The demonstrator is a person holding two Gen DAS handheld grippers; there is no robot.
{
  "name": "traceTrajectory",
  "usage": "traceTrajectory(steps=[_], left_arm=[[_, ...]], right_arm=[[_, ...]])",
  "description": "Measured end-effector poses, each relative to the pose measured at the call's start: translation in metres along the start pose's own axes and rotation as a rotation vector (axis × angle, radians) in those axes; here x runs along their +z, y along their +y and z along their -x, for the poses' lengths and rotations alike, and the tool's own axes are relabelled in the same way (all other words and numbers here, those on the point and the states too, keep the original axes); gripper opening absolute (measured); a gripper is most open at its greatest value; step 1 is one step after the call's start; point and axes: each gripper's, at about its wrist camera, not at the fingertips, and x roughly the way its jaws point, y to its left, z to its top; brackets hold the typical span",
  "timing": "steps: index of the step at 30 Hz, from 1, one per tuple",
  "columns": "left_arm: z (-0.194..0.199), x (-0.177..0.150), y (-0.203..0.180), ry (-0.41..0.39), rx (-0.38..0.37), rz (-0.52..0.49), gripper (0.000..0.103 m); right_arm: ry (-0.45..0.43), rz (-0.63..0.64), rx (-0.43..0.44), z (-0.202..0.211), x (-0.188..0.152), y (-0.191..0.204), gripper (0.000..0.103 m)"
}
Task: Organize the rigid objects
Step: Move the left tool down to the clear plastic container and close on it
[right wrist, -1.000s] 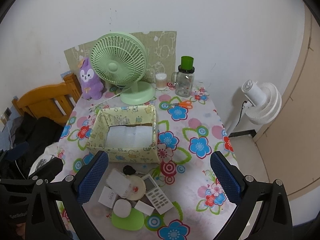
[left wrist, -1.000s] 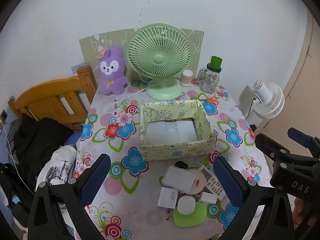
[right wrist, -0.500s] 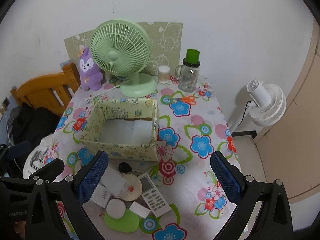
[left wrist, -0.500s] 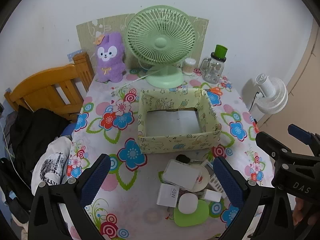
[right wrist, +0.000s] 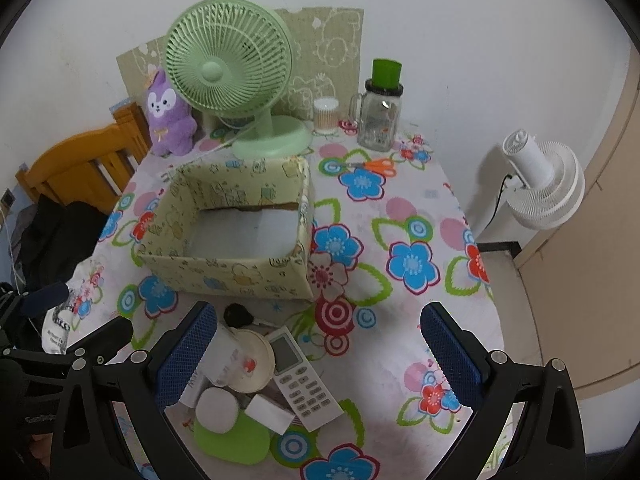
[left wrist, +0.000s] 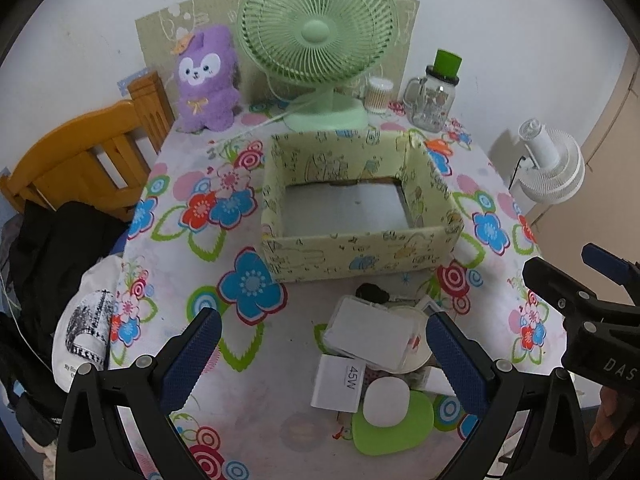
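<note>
my left claw (left wrist: pixel 320 354) hangs released over the heap of small white and green rigid objects (left wrist: pixel 376 368) at the near table edge, right claw (right wrist: pixel 318 342) equally released; the empty pale-yellow patterned cardboard box (left wrist: pixel 356 258) lies just beyond the heap.

Two matte-black hand-held grippers: the left hand-held gripper (left wrist: pixel 320 364) and right hand-held gripper (right wrist: pixel 320 360) each carry blue, dimpled pads (left wrist: pixel 190 358) on angular frames studded with silver screws. White "DAS" lettering at 3 o'clock in the left wrist view.
</note>
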Motion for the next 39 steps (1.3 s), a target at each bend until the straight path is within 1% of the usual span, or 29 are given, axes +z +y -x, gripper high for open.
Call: traceTrajectory(steps=[9, 13, 19, 28, 33, 39], left_arm=[[-0.024, -0.008, -0.004, 0.031, -0.023, -0.015, 0.103], [-0.035, -0.012, -0.007, 0.036, -0.068, -0.052, 0.103], [-0.052, -0.016, -0.016, 0.045, -0.076, -0.135, 0.103], [-0.074, -0.019, -0.024, 0.070, -0.108, -0.206, 0.103], [-0.086, -0.020, -0.028, 0.092, -0.117, -0.221, 0.103], [-0.103, -0.021, -0.026, 0.133, -0.161, -0.203, 0.103]], right_arm=[[0.041, -0.006, -0.013, -0.027, -0.014, -0.003, 0.103], [0.056, -0.005, -0.022, -0.036, -0.018, -0.006, 0.103], [0.080, 0.001, -0.025, -0.051, -0.027, -0.010, 0.102], [0.126, -0.007, -0.028, -0.071, -0.039, -0.014, 0.100], [0.146, -0.013, -0.034, -0.079, -0.044, -0.017, 0.098], [0.163, -0.021, -0.032, -0.087, -0.047, -0.019, 0.097]])
